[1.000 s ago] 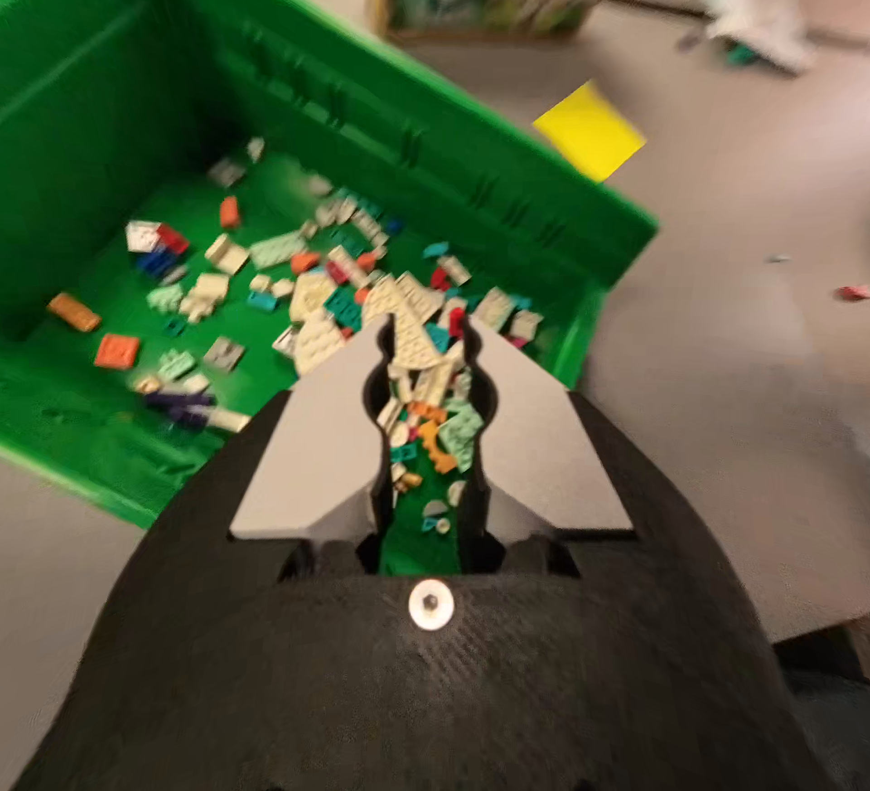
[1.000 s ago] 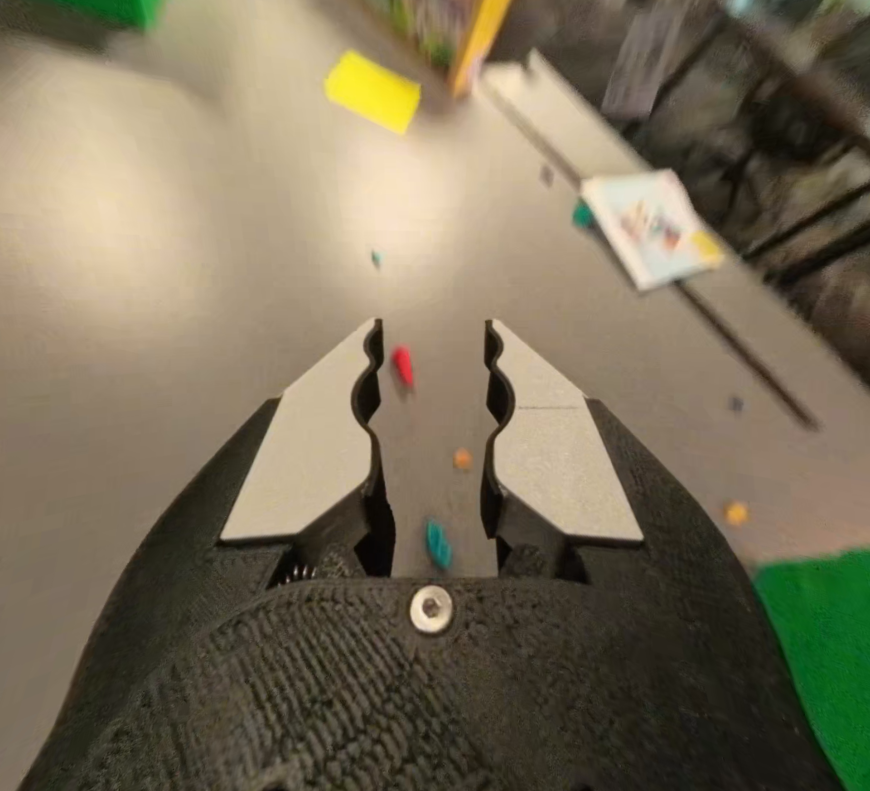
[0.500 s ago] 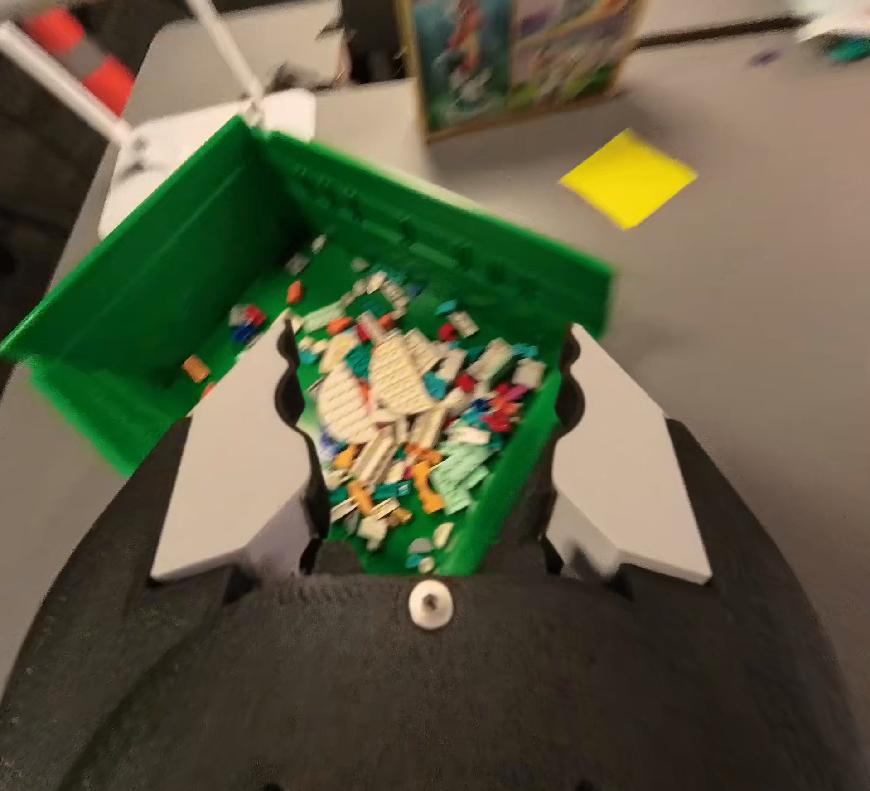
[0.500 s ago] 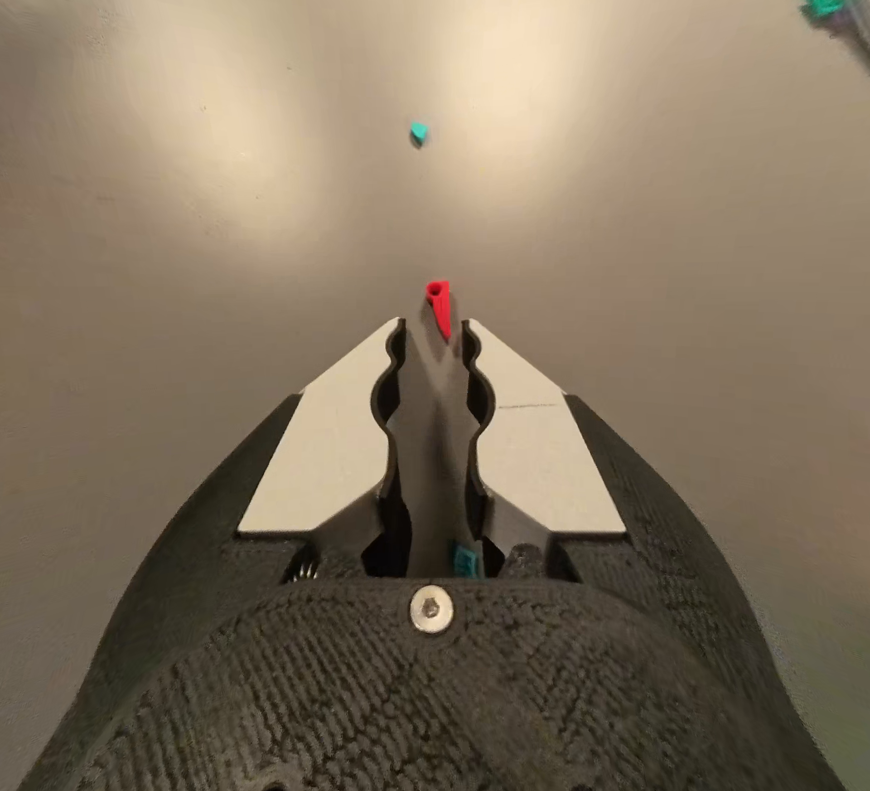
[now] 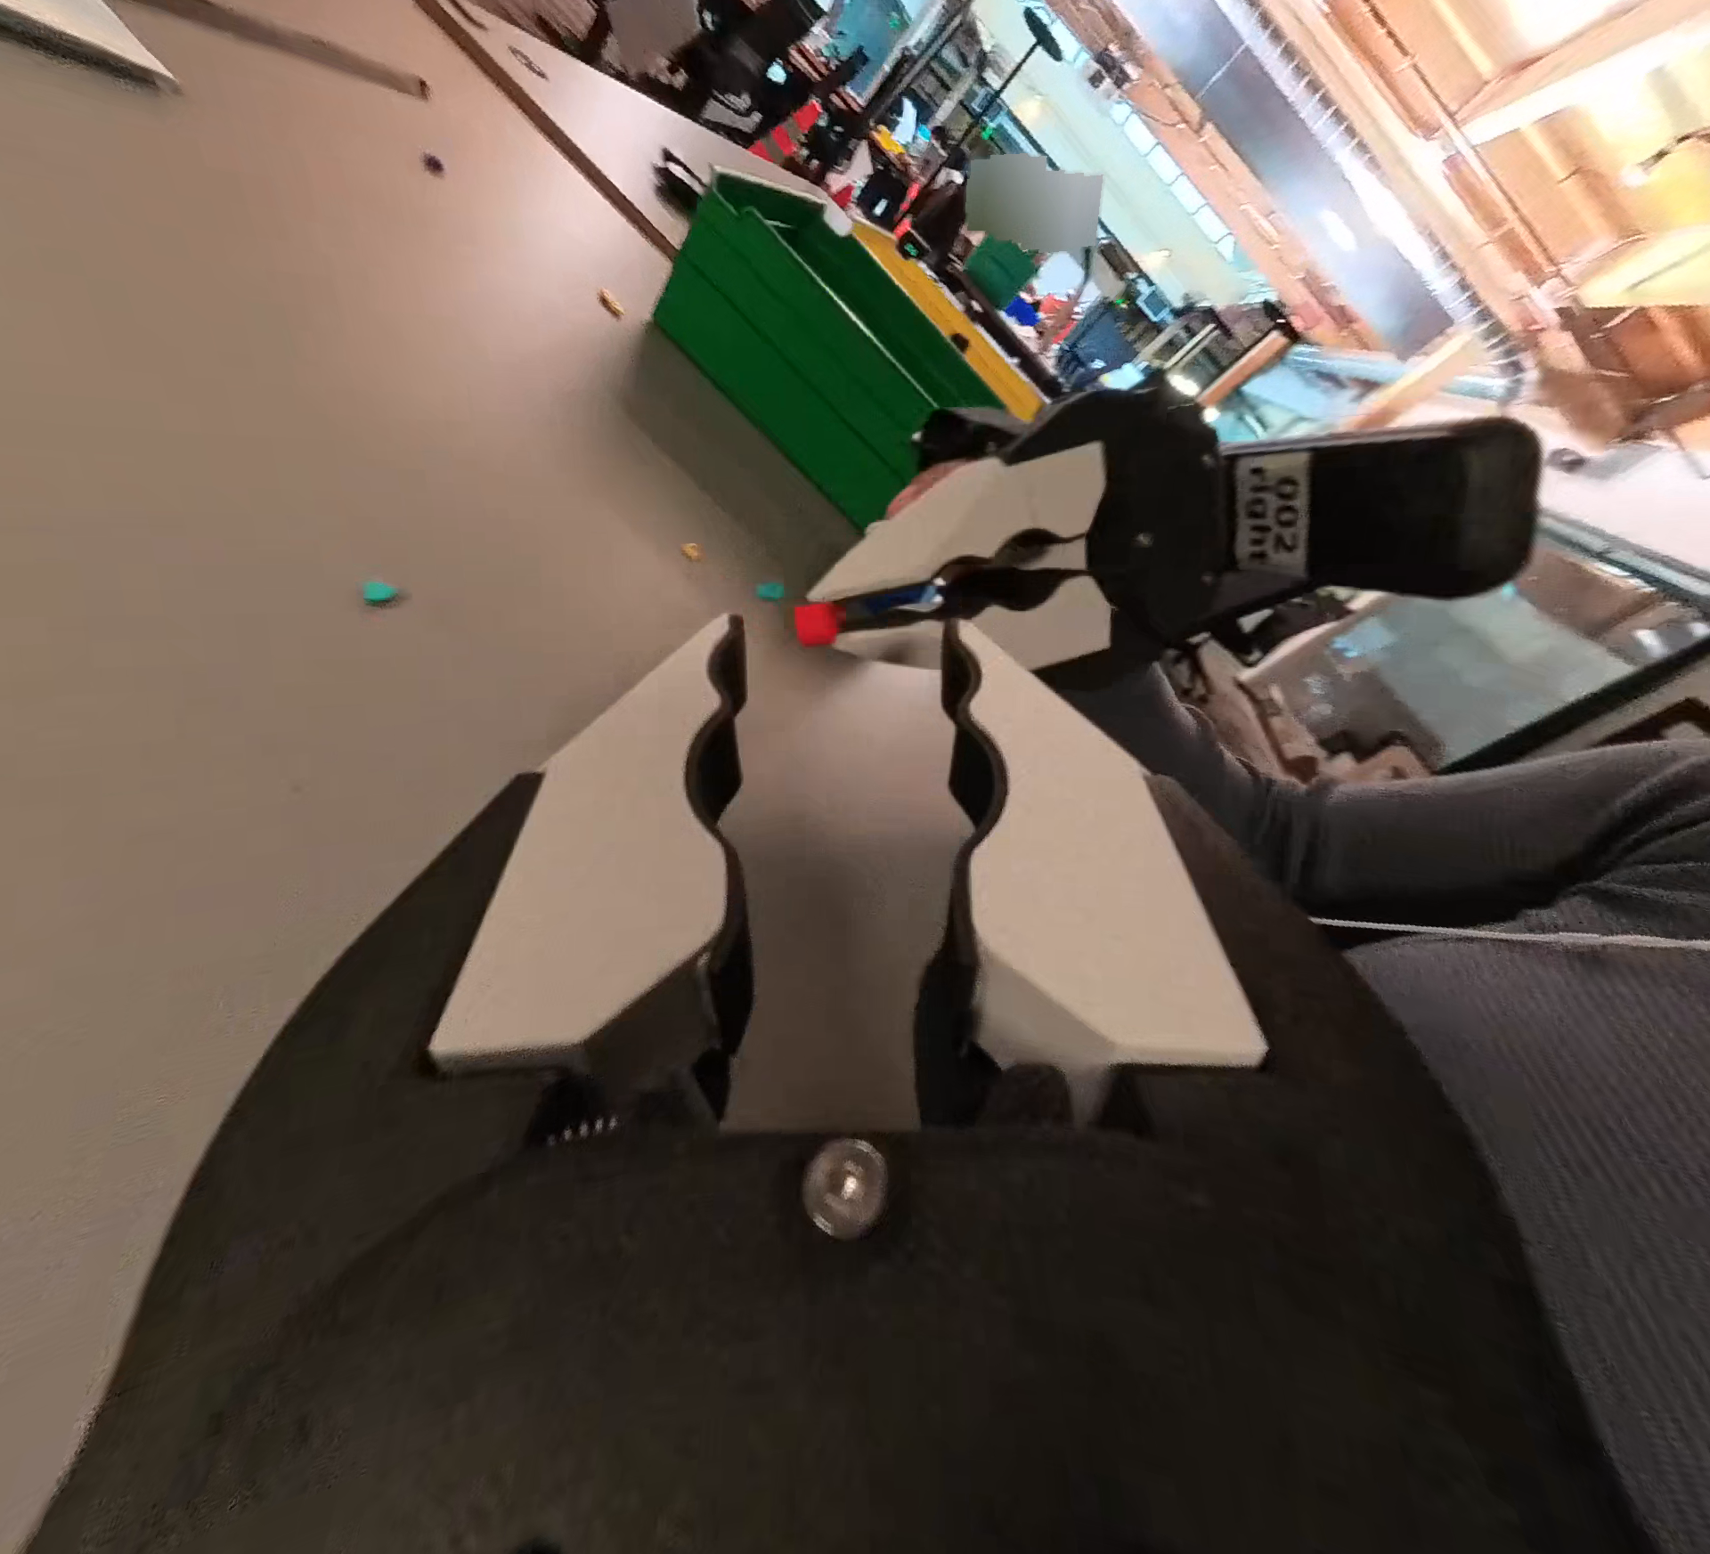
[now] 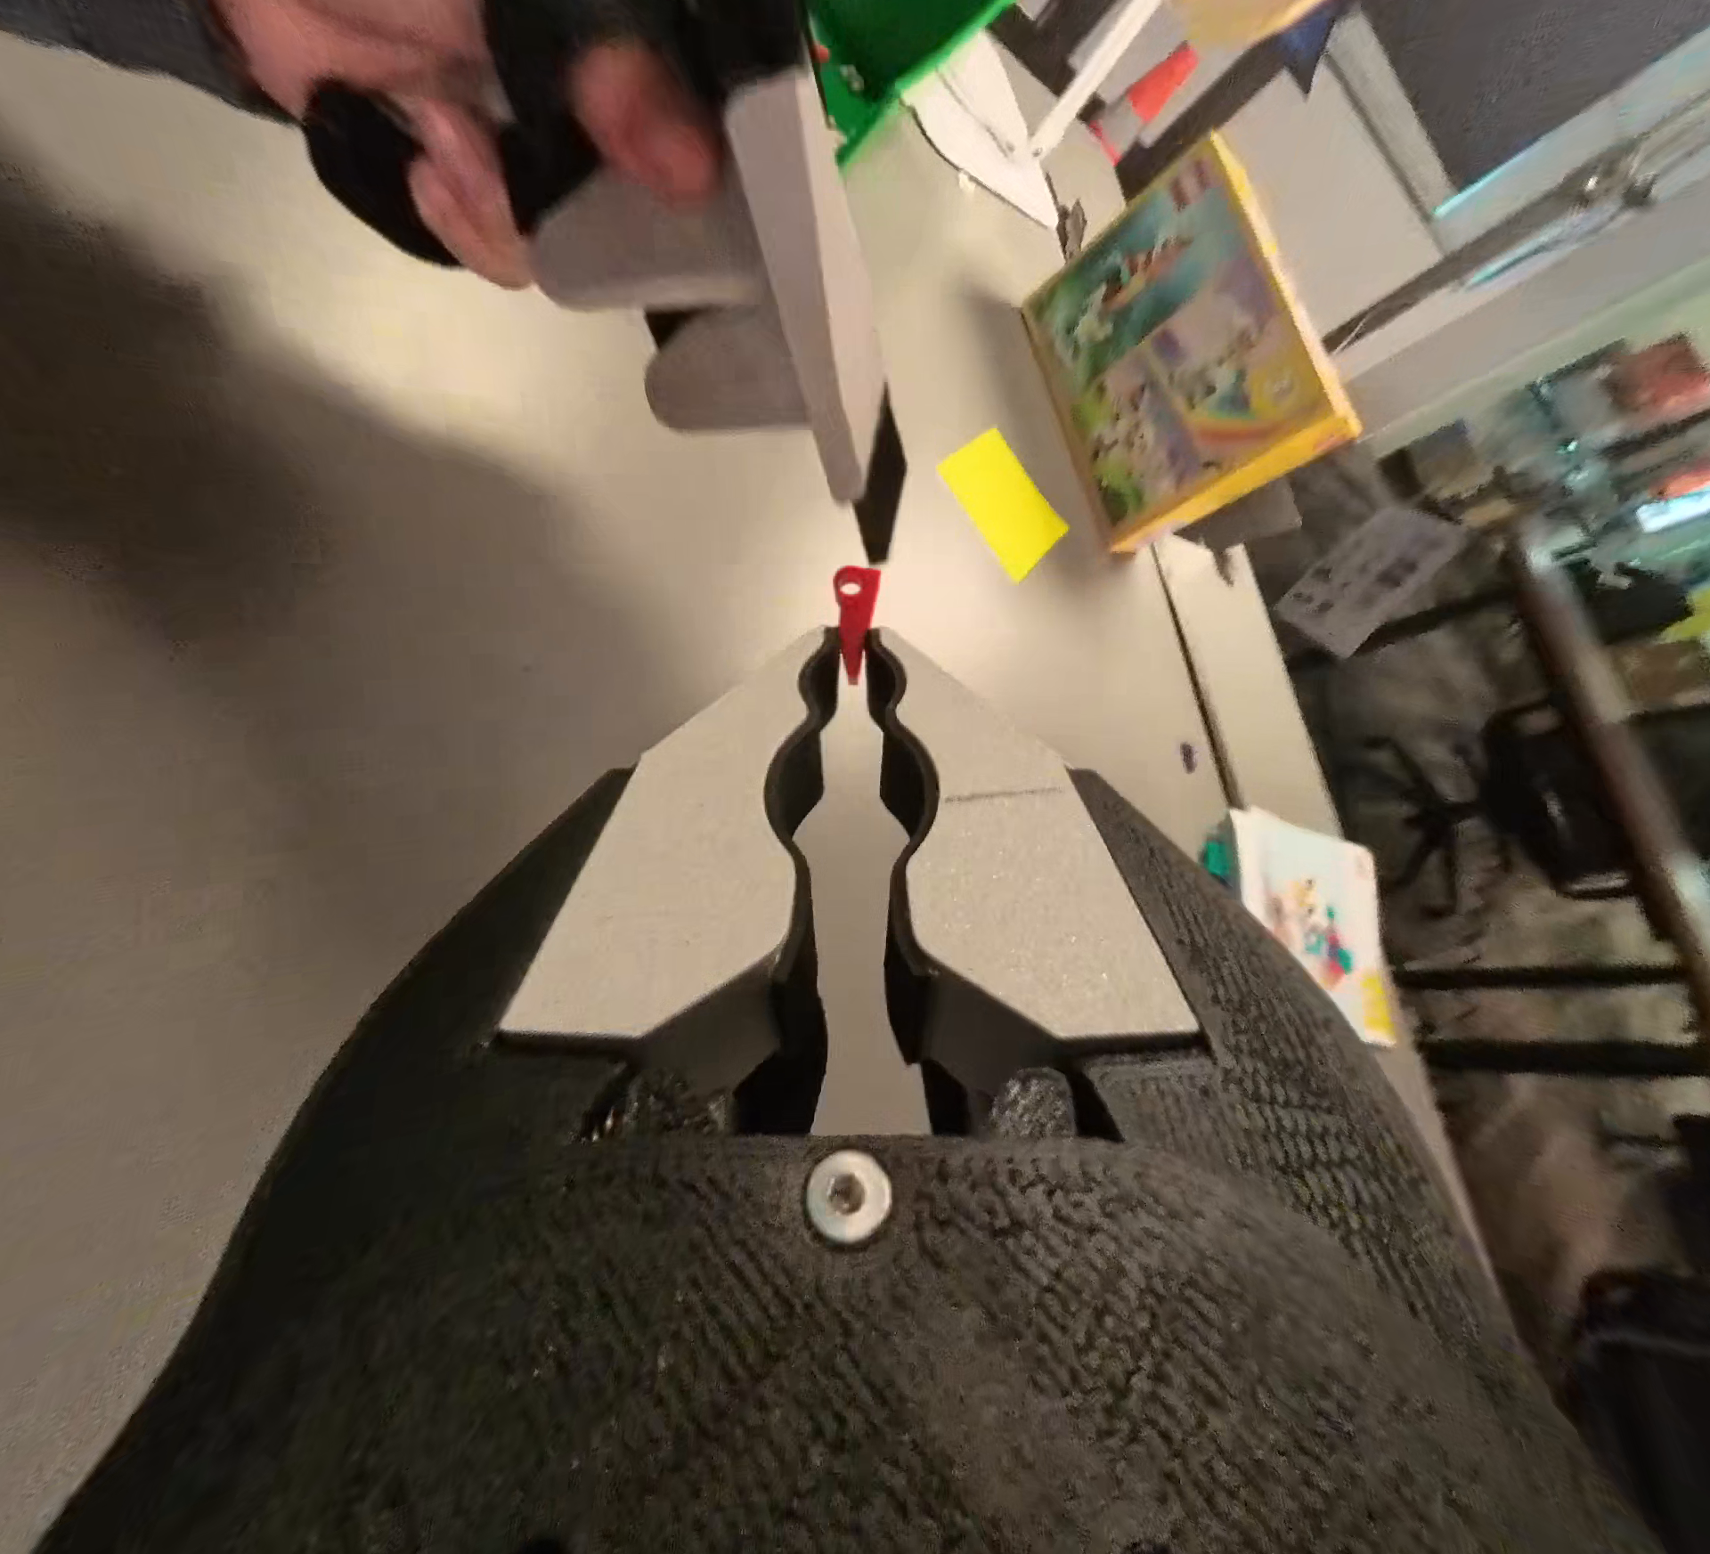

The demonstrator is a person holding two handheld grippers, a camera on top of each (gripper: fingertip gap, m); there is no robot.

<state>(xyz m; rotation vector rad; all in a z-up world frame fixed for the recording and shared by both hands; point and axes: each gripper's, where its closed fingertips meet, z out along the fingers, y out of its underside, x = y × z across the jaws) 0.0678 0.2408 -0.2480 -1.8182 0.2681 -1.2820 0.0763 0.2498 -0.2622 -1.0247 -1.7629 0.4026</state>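
1. Red tapered plastic piece (image 6: 853,617), with a small ring at its wide end, is pinched by its narrow end at the very tips of the right gripper (image 6: 851,638). It is held up off the grey tabletop (image 5: 231,492), ring end pointing forward.
2. In the left wrist view, going from the left: a small teal piece (image 5: 377,592) lies alone on the tabletop. Farther back stands a green plastic bin (image 5: 796,362), with other tiny loose pieces scattered on the tabletop near it.
3. At the middle of that view, the left gripper (image 5: 842,629) has its jaws spread wide with nothing between them. Only the tabletop shows through the gap.
4. Just beyond its tips the right gripper comes in from the right, jaws clamped on the red tapered plastic piece. A grey sleeve (image 5: 1388,825) lies below and behind it.
5. In the right wrist view, going from the left: a hand (image 6: 416,29) in black finger straps holds the left gripper, which points down from above. One finger of it ends just above the ring end, apart from it by a small gap.
6. To the right lie a flat yellow square sheet (image 6: 1004,503), then a colourful picture box (image 6: 1184,353) standing on the tabletop, then a white illustrated booklet (image 6: 1314,917) at the table's edge.
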